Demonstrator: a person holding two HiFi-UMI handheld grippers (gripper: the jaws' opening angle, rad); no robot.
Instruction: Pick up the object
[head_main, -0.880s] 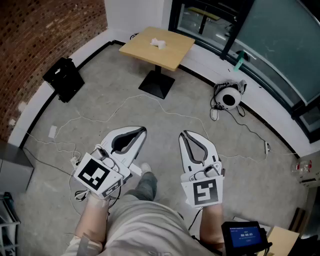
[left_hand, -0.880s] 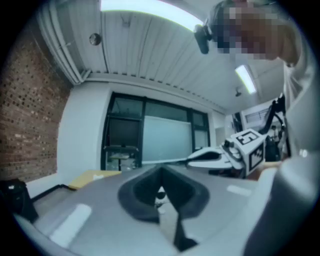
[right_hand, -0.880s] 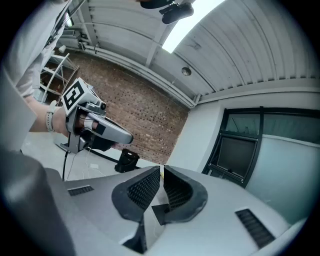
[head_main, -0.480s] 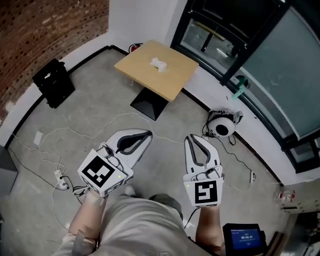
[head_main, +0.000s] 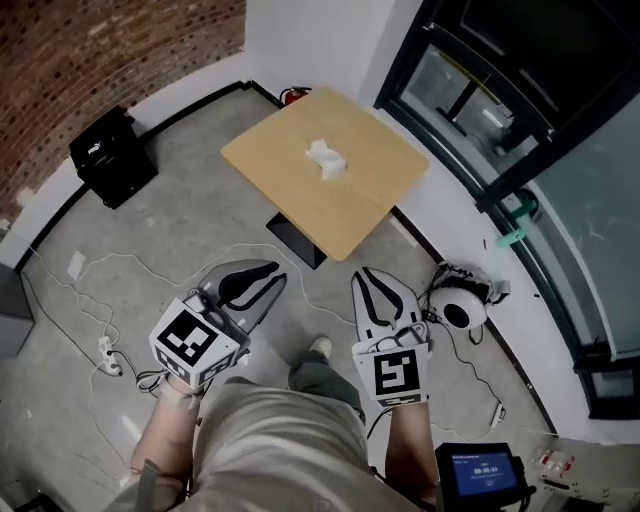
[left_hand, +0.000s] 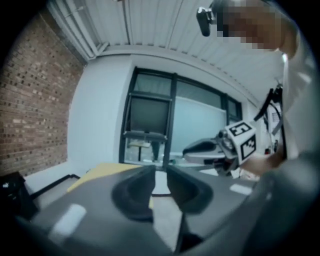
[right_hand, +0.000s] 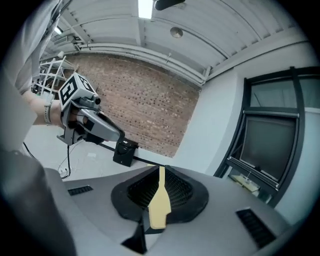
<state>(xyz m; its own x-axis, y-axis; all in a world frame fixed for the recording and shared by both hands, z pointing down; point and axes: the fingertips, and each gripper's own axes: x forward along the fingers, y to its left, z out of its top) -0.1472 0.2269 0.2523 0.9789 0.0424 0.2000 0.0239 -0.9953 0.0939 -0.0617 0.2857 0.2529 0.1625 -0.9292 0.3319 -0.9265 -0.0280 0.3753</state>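
I see a small white object (head_main: 326, 158), lumpy and irregular, longer than it is wide, lying alone on the square light-wood table (head_main: 300, 195). It sits near the middle of the top, well in from every edge. I cannot tell what it is made of.

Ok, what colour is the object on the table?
White. The object on the tan table shows best in the head view.

The white object (head_main: 326, 158) on the table (head_main: 372, 192) is too small to identify.
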